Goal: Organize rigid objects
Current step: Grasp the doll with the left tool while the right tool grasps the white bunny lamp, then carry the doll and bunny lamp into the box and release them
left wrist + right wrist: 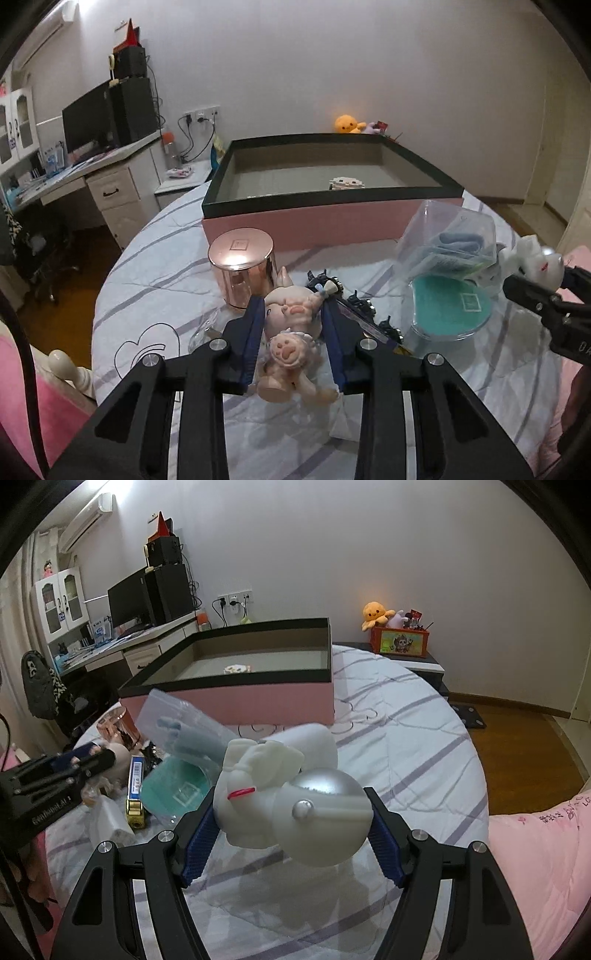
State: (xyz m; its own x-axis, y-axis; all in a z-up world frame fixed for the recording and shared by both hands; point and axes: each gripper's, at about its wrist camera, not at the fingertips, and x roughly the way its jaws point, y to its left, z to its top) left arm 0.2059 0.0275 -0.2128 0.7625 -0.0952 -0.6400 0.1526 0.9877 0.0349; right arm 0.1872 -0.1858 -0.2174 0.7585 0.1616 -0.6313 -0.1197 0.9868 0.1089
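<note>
- Left wrist view: the left tongs (291,328) are clamped on a pink pig figurine (291,325), blue pads against its sides, just over the striped bed cover (147,291). The figurine is rounded and glossy, so I judge it could twist or slip out if lifted fast.
- Close behind it stand a rose-gold canister (242,271) and a tangle of black hair clips (354,299); a clear pouch (448,240) leans over a teal dish (452,308). A careless sweep toward the pink box (314,225) could topple the canister.
- The box is open and holds one small pale item (345,182); its dark rim is a wall to clear.
- Right wrist view: the right tongs (293,830) grip a white figure with a silver ball (295,797), held above the bed. It overhangs the pads, so it may tip.
- The left tongs sit near on the left, by a blue-and-gold bar (135,786); the two could collide heading to the box (258,698).
</note>
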